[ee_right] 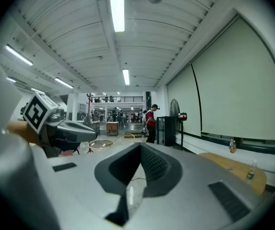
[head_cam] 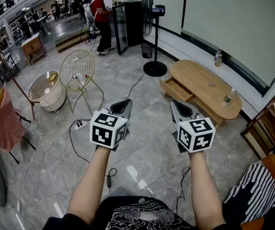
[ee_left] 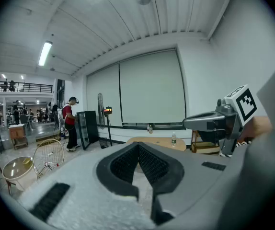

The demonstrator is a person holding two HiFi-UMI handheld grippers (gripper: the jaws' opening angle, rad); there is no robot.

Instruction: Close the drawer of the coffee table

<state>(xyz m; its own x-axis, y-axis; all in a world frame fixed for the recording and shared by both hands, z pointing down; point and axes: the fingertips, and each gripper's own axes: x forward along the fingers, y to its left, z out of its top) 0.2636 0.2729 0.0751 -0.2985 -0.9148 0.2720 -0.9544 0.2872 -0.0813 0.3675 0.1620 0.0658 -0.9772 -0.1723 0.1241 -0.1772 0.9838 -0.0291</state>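
Head view: my left claw (head_cam: pixel 126 102) and right claw (head_cam: pixel 175 103) are both pinched closed, empty. The drawer (head_cam: pixel 176 89) hangs out of the coffee table (head_cam: pixel 205 80), ahead of the right claw, well apart. Left gripper view: tips (ee_left: pixel 137 145) meet, table (ee_left: pixel 159 141) straight beyond them. Right gripper view: tips (ee_right: pixel 140 146) meet, table (ee_right: pixel 233 169) off right. I'd step in and push the drawer front square, at centre.
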